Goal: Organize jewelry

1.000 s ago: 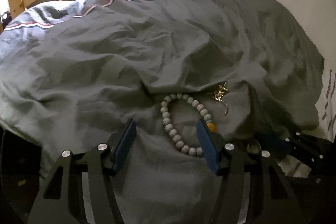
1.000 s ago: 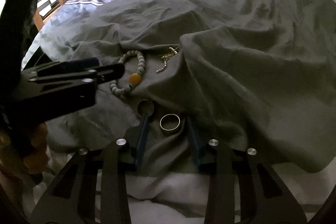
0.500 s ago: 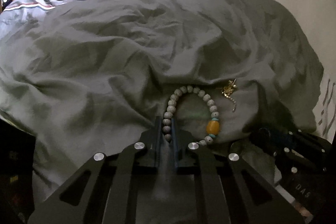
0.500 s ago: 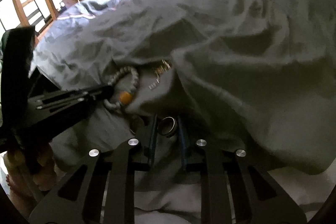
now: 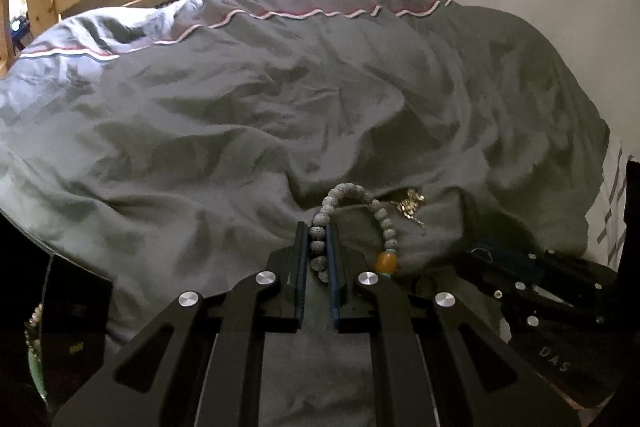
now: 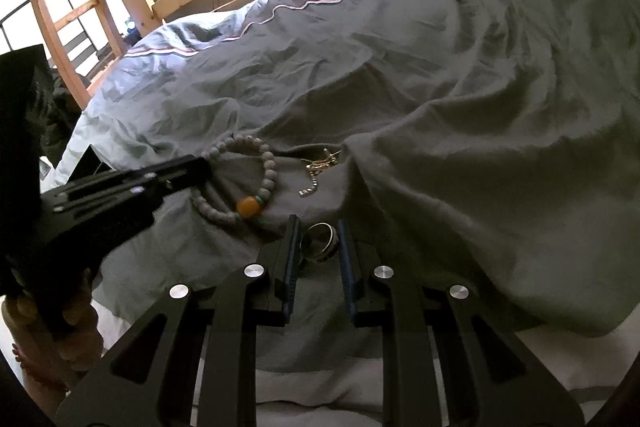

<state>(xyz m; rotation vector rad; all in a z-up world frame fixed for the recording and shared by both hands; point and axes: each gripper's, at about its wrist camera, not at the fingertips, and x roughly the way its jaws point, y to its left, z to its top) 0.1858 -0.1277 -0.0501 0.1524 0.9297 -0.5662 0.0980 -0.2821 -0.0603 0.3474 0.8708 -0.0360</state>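
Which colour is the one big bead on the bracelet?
Orange; the big bead on the bracelet shows best in the right wrist view.

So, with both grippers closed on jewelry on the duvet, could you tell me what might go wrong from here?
1. The left gripper pinches only a few beads of the bracelet; the hanging loop could snag the gold chain beside it.
2. The right gripper holds the ring tilted, so it may slip out.

Black gripper (image 5: pixel 318 247) frames, blue pads, silver screws.
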